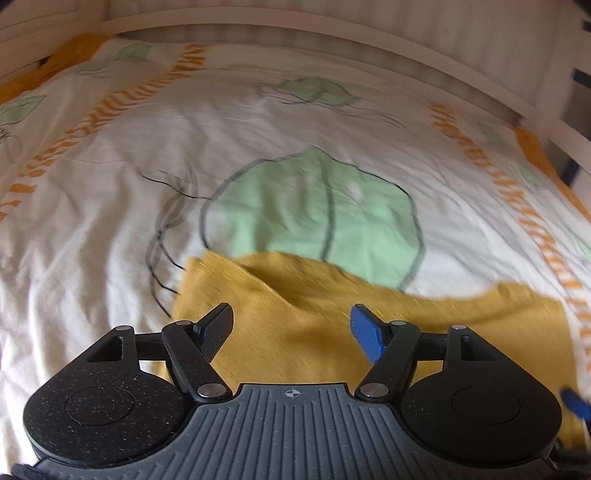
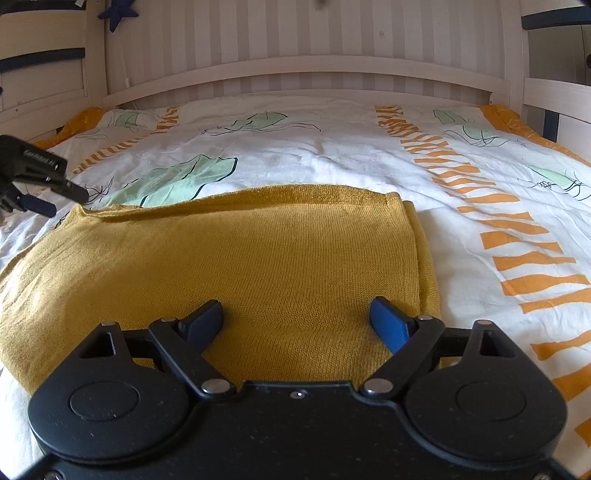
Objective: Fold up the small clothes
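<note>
A mustard-yellow knitted garment (image 2: 236, 258) lies folded and flat on the bed cover. In the blurred left wrist view the same garment (image 1: 295, 332) fills the lower middle. My left gripper (image 1: 291, 325) hovers open above its near part, with nothing between the fingers. My right gripper (image 2: 297, 317) stands open over the garment's near right part, also with nothing in it. In the right wrist view the left gripper (image 2: 40, 188) shows at the far left, above the garment's far left corner. A blue fingertip (image 1: 574, 402) of the right gripper peeks in at the left wrist view's right edge.
The white bed cover (image 2: 332, 155) has green leaf prints and orange striped bands. A pale wooden headboard (image 2: 295, 66) and side rails (image 2: 554, 96) close in the bed at the back and sides. A dark blue star (image 2: 118, 13) hangs top left.
</note>
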`<action>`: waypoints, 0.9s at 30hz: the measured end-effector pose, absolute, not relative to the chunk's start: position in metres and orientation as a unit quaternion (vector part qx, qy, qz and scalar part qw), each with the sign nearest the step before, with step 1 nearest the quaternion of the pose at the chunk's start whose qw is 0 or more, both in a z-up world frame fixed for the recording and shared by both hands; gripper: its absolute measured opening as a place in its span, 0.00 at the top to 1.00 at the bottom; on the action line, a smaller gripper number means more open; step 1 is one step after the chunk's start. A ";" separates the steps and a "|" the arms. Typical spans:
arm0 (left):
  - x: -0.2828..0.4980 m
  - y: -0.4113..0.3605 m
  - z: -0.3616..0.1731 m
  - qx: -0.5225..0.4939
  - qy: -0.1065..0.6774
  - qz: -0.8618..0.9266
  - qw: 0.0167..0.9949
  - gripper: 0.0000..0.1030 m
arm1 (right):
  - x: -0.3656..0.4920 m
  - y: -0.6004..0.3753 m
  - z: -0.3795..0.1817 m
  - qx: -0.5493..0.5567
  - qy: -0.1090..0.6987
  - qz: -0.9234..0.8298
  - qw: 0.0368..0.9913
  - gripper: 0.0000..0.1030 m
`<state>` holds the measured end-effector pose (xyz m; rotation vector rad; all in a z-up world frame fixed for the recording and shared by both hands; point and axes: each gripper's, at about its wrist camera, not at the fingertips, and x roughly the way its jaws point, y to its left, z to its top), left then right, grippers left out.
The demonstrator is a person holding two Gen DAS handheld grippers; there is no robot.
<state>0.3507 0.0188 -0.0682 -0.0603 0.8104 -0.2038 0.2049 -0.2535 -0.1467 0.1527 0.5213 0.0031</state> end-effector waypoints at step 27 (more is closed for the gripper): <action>0.324 -0.023 -0.086 -0.011 0.418 -0.118 0.901 0.33 | 0.206 -0.253 -0.148 0.072 0.259 -0.001 0.963 0.15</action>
